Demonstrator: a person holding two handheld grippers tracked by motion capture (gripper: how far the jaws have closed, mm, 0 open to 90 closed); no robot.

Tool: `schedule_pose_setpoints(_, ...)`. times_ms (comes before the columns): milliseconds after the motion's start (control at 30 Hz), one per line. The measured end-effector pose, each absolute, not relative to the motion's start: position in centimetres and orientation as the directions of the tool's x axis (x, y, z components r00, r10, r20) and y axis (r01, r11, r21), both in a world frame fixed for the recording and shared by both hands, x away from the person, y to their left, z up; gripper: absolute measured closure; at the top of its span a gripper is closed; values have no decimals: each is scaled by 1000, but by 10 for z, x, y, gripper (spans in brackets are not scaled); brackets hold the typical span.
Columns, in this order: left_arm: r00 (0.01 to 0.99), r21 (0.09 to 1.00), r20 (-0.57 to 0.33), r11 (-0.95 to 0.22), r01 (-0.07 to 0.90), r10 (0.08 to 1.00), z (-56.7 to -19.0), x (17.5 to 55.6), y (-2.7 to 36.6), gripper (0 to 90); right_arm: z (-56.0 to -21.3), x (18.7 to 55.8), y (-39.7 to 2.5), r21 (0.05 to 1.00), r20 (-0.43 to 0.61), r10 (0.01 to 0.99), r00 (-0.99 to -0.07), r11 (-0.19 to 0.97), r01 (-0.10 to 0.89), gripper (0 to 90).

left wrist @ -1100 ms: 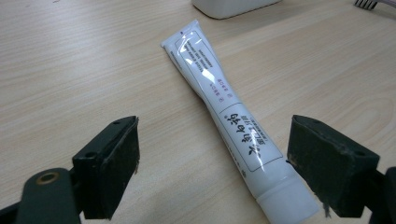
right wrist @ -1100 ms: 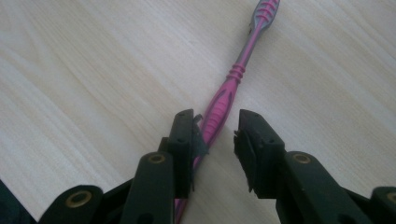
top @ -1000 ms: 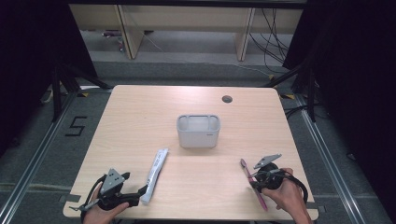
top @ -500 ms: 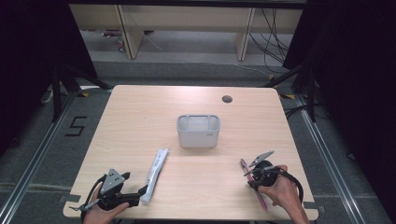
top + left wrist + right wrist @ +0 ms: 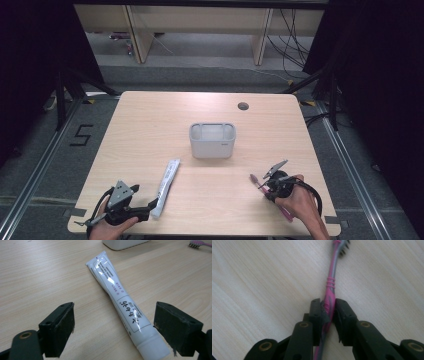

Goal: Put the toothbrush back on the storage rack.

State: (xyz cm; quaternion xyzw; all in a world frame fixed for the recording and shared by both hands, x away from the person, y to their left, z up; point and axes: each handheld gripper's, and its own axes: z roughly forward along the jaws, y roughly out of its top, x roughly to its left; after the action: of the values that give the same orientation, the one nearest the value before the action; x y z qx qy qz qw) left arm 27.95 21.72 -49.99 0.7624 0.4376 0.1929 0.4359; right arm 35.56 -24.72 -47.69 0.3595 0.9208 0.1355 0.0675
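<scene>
Pale wood-grain table point(image 5: 150, 125) is seen from the high view, a grey rectangular cup point(image 5: 212, 140) at centre. From the left gripper view, a glossy white toothpaste tube point(image 5: 120, 302) lies between wide-open jaws, toward 1 o'clock. From the right gripper view, the slim pink toothbrush point(image 5: 331, 287) is clamped at its handle; slipping or twisting could be caused by that smooth plastic

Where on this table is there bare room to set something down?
Bare: the far strip between the grey holder and cable hole, and the table's left side. Crowded: near edge, with toothpaste tube, toothbrush and both grippers.
</scene>
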Motion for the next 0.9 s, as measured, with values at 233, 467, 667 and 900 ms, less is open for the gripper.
schedule_pose_setpoints(233, 545, 835, -92, -234, 499, 833, -501, 280, 217, 162, -476, 356, -241, 265, -38, 671, -740, 721, 640, 808)
schedule_pose_setpoints(467, 543, 833, -95, -232, 502, 834, -501, 281, 218, 162, -475, 358, -238, 239, -50, 654, -755, 742, 627, 809)
schedule_pose_setpoints(667, 546, 834, -93, -235, 499, 832, -501, 281, 217, 162, -474, 361, -234, 209, -52, 639, -768, 759, 617, 810)
schedule_pose_setpoints(900, 548, 834, -91, -237, 498, 831, -501, 281, 217, 162, -473, 361, -234, 216, -42, 622, -782, 770, 601, 810)
